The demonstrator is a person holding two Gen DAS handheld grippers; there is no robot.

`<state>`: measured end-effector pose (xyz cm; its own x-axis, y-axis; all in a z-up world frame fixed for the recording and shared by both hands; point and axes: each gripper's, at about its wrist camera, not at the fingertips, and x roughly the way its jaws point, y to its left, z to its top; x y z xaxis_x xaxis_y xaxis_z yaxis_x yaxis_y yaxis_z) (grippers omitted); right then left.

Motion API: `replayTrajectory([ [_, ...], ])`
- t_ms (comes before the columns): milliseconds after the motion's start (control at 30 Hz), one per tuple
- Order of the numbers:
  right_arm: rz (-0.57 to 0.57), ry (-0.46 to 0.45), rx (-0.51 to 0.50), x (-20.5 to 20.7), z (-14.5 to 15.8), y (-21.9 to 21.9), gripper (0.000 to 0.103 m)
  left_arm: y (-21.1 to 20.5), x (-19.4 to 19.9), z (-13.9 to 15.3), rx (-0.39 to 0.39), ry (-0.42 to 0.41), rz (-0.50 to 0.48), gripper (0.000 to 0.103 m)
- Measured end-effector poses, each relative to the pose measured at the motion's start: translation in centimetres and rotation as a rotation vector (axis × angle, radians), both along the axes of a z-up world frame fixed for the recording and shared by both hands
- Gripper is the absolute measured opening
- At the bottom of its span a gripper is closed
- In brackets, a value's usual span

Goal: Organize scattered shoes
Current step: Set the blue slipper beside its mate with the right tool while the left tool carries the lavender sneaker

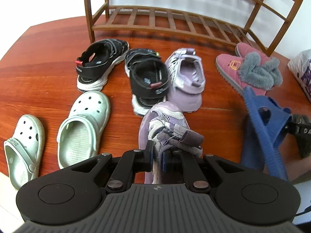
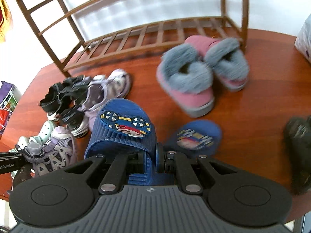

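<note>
Two shoes are held: left gripper (image 1: 157,158) clamped on a purple sneaker (image 1: 165,130), right gripper (image 2: 152,160) clamped on a blue slipper (image 2: 124,128). Wooden shoe rack (image 1: 175,21) lies ahead, upper frame, its long axis crosswise, its bottom shelf bare; neither hand looks clearly nearer.

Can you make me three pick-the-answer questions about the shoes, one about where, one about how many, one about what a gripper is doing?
1. Where is the wooden rack?
A. behind the shoes
B. on top of the shoes
C. under the table

2. How many white clogs are there?
A. one
B. two
C. four

3. What is the right gripper doing?
A. hanging open
B. gripping a blue slipper
C. gripping a pink slipper

Answers: 1 A, it stands past them. 2 B, two lie side by side. 3 B, its fingers pinch the slipper's strap.
</note>
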<state>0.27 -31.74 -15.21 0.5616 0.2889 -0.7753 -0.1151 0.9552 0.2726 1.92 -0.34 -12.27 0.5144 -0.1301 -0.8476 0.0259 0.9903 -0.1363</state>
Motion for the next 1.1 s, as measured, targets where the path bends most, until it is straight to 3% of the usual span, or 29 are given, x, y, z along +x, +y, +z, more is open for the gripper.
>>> replayTrajectory([
  [267, -0.066, 0.008, -0.063, -1.1, -3.1, 5.8, 0.010, 2.1, 0.5, -2.5, -0.026, 0.023, -0.022, 0.009],
  [433, -0.094, 0.014, -0.115, -1.2, -4.9, 7.3, 0.010, 3.0, 0.9, -3.5, -0.041, 0.037, -0.015, 0.010],
  [1100, -0.164, 0.010, -0.278, -1.7, -6.1, 2.7, 0.010, 1.4, 1.4, -4.3, -0.093, 0.040, -0.010, 0.010],
])
